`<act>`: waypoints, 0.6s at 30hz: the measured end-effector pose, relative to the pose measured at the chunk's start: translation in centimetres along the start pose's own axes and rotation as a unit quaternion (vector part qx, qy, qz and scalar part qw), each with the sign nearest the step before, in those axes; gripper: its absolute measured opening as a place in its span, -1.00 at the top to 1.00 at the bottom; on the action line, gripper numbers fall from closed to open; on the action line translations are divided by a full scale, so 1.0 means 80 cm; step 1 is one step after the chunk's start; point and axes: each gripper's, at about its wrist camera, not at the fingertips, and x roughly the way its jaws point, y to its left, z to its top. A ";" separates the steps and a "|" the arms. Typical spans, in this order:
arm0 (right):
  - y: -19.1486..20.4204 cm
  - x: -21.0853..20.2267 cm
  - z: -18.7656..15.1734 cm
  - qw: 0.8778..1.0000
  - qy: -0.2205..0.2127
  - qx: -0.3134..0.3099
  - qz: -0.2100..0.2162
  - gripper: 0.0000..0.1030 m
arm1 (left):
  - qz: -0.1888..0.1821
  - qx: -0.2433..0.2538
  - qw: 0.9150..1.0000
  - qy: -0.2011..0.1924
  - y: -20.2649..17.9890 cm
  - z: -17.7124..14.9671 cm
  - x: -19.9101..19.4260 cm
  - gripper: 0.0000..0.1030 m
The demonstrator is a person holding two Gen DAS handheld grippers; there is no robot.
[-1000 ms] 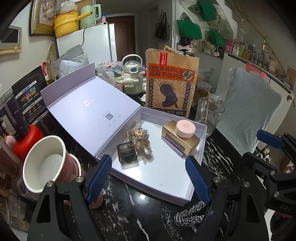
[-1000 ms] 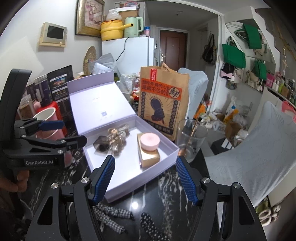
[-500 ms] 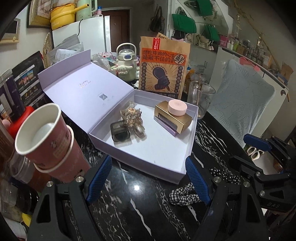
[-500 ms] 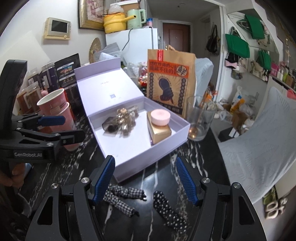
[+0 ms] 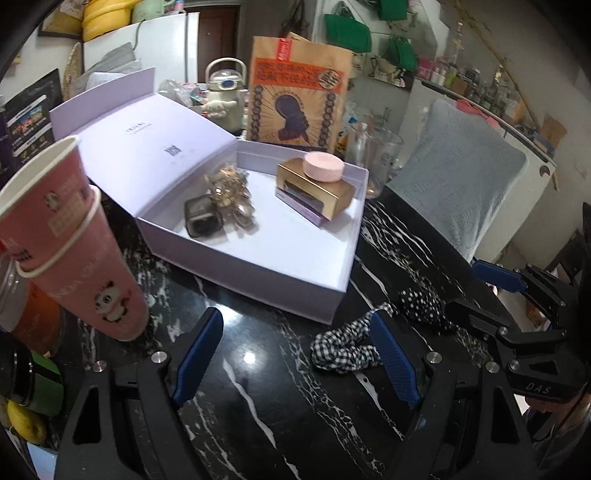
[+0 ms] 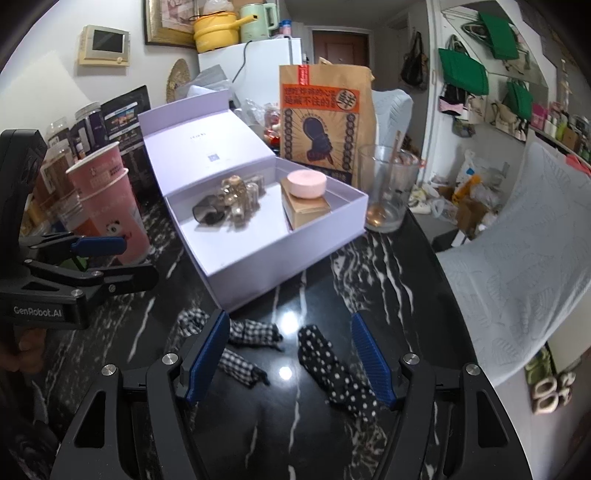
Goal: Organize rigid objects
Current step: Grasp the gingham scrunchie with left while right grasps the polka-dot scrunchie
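Both grippers have lowered toward the desk point(image 6: 388, 280), left gripper point(image 5: 295, 354) and right gripper point(image 6: 290, 363) with jaws apart and empty. The lavender box point(image 6: 258, 254) holds the clips point(image 6: 232, 201) and gold case point(image 6: 304, 208); the gingham scrunchie point(image 6: 240, 347) and dotted scrunchie point(image 6: 332, 369) lie before it, likely next.

bench: black marble with white veins point(image 6: 369, 266), glossy, lamp glare spots on it
walls: white point(image 6: 48, 85); small wall panel point(image 6: 104, 45), framed picture point(image 6: 166, 22)
fridge: white point(image 6: 266, 70), at the back
door: brown point(image 6: 340, 48), far end
right wall: green bags point(image 6: 463, 72) hanging
chair: pale blue cover point(image 5: 458, 184), beside the bench
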 end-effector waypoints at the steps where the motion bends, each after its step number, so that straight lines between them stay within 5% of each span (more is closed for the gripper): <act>1: -0.002 0.001 -0.003 1.000 0.002 0.003 0.000 -0.34 | -0.004 0.007 1.000 0.000 -0.003 -0.003 0.002 -0.59; 18: -0.034 0.014 -0.046 0.999 0.034 0.023 -0.016 -0.50 | -0.086 0.057 0.993 0.051 -0.037 -0.023 0.061 -0.59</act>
